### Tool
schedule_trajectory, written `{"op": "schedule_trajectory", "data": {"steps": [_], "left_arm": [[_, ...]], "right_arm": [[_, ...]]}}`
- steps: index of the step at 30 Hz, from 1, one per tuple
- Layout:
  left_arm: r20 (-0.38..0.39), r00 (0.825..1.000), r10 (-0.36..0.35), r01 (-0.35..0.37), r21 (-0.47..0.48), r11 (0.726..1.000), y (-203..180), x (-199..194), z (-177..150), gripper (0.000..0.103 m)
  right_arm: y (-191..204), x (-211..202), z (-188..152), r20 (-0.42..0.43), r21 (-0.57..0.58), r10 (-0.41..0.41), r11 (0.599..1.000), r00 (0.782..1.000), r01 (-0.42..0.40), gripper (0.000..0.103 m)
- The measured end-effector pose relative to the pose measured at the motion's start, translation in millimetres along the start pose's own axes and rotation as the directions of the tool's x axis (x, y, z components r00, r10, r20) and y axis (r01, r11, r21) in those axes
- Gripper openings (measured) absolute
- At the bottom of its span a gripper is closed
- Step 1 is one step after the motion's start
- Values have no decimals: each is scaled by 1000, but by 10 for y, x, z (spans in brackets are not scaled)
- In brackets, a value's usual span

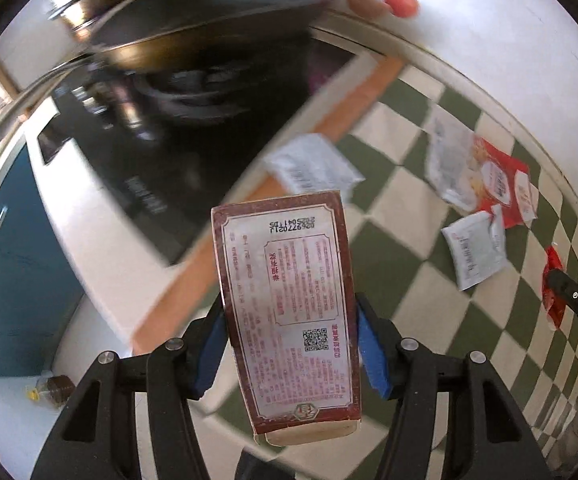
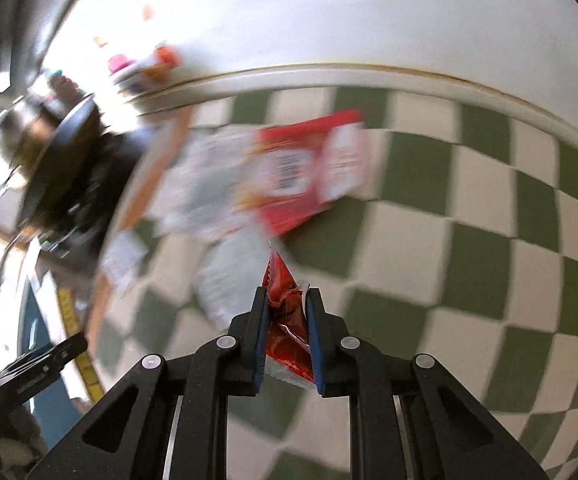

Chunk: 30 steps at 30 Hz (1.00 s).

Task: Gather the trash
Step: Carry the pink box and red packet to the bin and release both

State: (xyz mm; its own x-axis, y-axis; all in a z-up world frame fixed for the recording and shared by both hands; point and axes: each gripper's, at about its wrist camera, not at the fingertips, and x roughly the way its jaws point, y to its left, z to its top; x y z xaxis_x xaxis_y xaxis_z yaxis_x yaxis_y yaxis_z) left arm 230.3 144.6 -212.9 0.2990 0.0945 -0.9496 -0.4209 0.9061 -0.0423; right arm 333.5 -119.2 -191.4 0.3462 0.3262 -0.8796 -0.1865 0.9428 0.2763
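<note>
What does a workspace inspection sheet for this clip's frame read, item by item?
Surface: green-and-cream checkered cloth on a white counter.
Job's things: brown carton held by the left gripper; red sachet held by the right gripper; red-and-white packet and two white packets lying on the cloth.
Clutter: tomato, blurred.
Grippers: both shut on trash.
Cables: nothing seen.
Surroundings: dark pan over a black stove; oil bottle at lower left; white wall behind.
</note>
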Motion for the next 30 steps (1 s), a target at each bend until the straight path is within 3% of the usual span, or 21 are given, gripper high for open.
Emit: {"op": "schedule_trajectory", "data": {"steps": [5, 10, 16, 21, 27, 30], "left_arm": [[15, 999, 45, -43, -108, 993, 773, -145, -296, 56], [-8, 995, 103, -102, -222, 970, 1592, -193, -708, 56], [-83, 983, 163, -182, -360, 915, 2670, -51, -1423, 56], [-178, 969, 171, -235, -458, 857, 3446, 346, -2041, 56], [-261, 956, 137, -260, -525, 811, 4058, 991, -2635, 56], [-287, 953, 95, -246, -556, 794, 4268, 1393, -2867, 56]], "right_arm": [[945, 88, -323, -62, -134, 125, 982, 990, -133, 19], [2005, 392, -864, -158, -293, 188, 929, 969, -228, 19], [3090, 897, -1806, -252, -493, 146, 831, 957, -257, 18], [3716, 1437, -2625, -291, -629, 59, 740, 955, -237, 18], [4100, 2194, -3466, -320, -722, -38, 657, 947, -218, 18], [4161, 2634, -3790, -338, -743, -80, 634, 938, -214, 18]]}}
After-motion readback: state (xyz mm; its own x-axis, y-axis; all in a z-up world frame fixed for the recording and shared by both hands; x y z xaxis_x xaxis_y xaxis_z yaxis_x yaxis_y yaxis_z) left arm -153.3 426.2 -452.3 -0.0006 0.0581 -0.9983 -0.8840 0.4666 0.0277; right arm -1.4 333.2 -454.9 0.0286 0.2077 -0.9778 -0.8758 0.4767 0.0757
